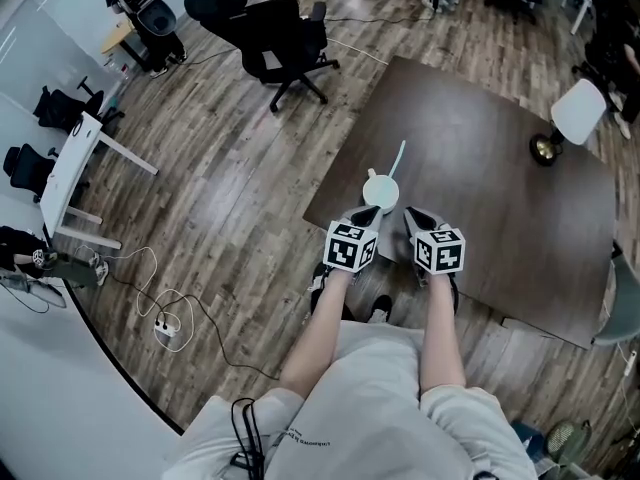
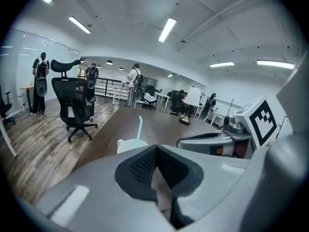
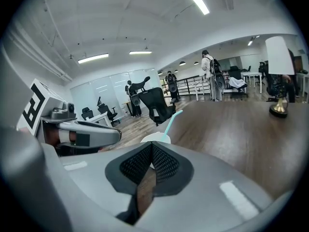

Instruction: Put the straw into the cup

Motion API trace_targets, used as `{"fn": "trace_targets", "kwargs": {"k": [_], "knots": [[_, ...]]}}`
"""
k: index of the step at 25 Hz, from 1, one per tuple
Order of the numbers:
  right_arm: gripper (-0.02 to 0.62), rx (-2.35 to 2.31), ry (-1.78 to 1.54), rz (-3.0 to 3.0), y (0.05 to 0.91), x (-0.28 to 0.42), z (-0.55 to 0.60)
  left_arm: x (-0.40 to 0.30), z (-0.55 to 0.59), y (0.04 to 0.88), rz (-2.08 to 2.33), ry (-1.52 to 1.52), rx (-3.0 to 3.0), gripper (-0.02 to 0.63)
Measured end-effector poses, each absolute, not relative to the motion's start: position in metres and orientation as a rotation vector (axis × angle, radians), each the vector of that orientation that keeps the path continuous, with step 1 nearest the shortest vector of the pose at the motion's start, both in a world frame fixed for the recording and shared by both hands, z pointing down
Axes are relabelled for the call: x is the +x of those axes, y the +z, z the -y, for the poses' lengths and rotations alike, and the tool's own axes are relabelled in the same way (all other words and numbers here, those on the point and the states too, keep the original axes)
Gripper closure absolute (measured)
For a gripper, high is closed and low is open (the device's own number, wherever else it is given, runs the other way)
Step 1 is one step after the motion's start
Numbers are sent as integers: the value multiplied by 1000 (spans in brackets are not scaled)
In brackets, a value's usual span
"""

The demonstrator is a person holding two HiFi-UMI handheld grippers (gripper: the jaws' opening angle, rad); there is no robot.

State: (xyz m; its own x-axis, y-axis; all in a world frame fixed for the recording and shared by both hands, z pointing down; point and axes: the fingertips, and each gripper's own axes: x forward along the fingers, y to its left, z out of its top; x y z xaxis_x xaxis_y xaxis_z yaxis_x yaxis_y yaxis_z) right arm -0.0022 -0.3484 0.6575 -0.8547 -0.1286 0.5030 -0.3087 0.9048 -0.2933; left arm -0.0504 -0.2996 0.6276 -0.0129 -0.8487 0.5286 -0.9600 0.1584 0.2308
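Observation:
A white lidded cup (image 1: pixel 381 190) stands near the front left corner of the dark brown table (image 1: pixel 480 158), and a pale teal straw (image 1: pixel 399 156) sticks up out of its lid, leaning away. Both grippers hang just short of the cup, side by side: my left gripper (image 1: pixel 368 215) at its near left, my right gripper (image 1: pixel 415 216) at its near right. Each has its jaws pressed together with nothing between them. The left gripper view shows the cup (image 2: pixel 128 144) and straw (image 2: pixel 139 131) just past its closed tips. So does the right gripper view: cup (image 3: pixel 155 138), straw (image 3: pixel 172 121).
A white-shaded lamp with a brass base (image 1: pixel 560 133) stands at the table's far right. A black office chair (image 1: pixel 280 43) is on the wood floor beyond the table's left side. Cables and a power strip (image 1: pixel 165 324) lie on the floor at left. People stand far off in the room.

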Motion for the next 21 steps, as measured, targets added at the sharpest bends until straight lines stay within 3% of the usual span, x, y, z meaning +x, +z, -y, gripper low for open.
{"fn": "trace_targets", "kwargs": {"k": [21], "knots": [[571,259,503,2578,656,-10,353,-58,298,627,1905,304,1700,606]]}}
